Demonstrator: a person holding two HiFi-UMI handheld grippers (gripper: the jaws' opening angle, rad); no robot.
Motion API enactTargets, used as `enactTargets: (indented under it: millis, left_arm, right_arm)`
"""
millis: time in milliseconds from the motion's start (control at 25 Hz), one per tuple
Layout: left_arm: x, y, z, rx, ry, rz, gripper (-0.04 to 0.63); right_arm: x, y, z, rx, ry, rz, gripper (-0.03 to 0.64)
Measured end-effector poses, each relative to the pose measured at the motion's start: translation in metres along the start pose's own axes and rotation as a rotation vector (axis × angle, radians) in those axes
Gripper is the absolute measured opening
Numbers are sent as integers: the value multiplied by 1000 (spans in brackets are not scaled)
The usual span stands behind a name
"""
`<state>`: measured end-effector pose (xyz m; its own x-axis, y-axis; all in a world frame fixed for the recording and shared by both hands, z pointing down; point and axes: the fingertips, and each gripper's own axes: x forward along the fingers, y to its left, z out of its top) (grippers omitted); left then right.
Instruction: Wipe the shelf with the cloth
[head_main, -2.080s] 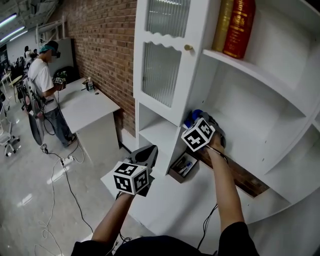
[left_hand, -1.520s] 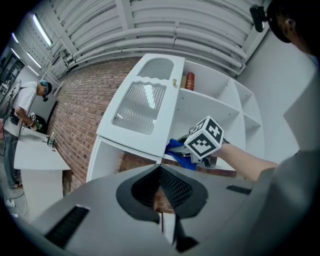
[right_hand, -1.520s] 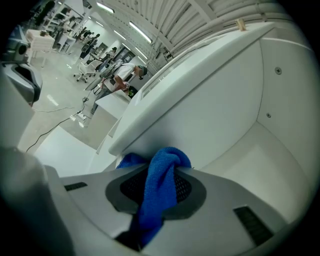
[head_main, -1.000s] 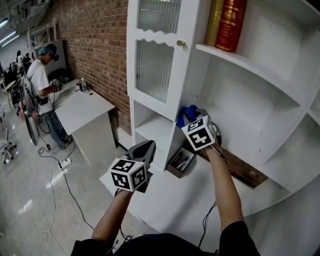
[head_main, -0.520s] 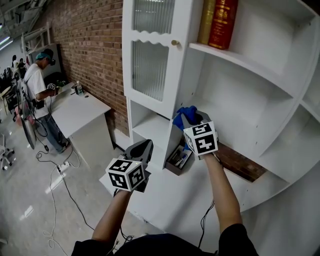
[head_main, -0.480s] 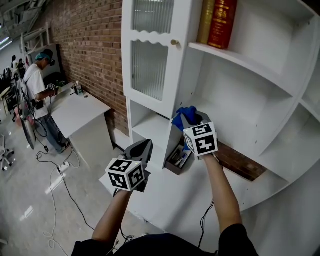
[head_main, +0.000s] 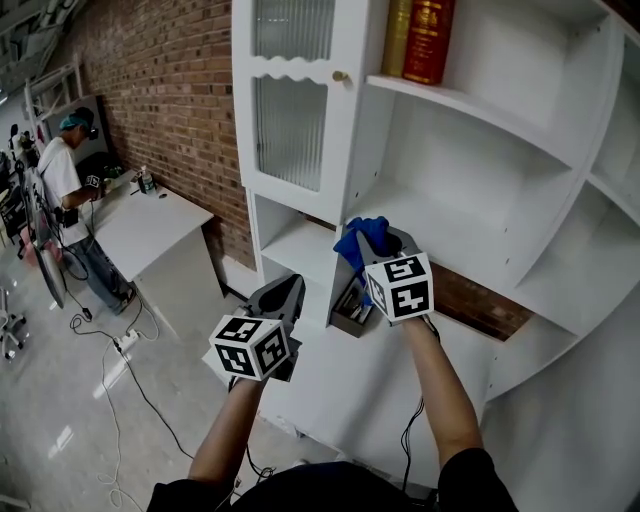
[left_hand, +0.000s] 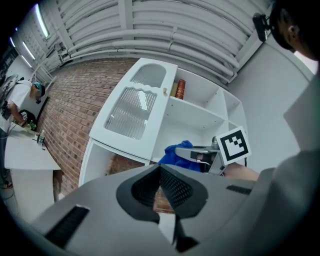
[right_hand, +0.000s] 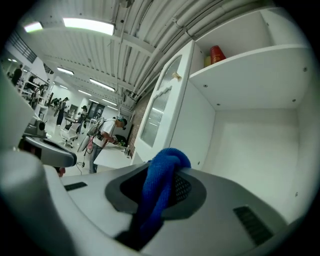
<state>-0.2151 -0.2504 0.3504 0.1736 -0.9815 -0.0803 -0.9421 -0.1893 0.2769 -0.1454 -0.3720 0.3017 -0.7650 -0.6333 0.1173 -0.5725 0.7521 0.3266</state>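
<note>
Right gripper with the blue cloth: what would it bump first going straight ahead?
Probably the shelf unit's white side wall, just beside the glass door; the right gripper, shut on the cloth, points there. Depth is hard to judge.

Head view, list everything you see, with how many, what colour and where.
shelf unit: one, white, centre and right
glass door: one, white frame, upper left of the unit
books: two, red and gold, top shelf
cloth: one, blue, in the right tongs
box: one, brown, below the cloth
desk: one, white, left by the brick wall
person: one, standing at the desk
left tongs: shut, empty, low centre
right tongs: shut on the cloth
</note>
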Motion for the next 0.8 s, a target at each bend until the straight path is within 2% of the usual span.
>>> enactTargets:
  millis: [320, 800]
  left_arm:
    - [-15, 3, -3, 2, 8, -27, 14]
    - [-17, -4, -2, 8, 3, -48, 15]
  right_arm:
    - [-17, 18, -4, 84, -42, -16, 78]
    - [-34, 39, -8, 126, -58, 28, 78]
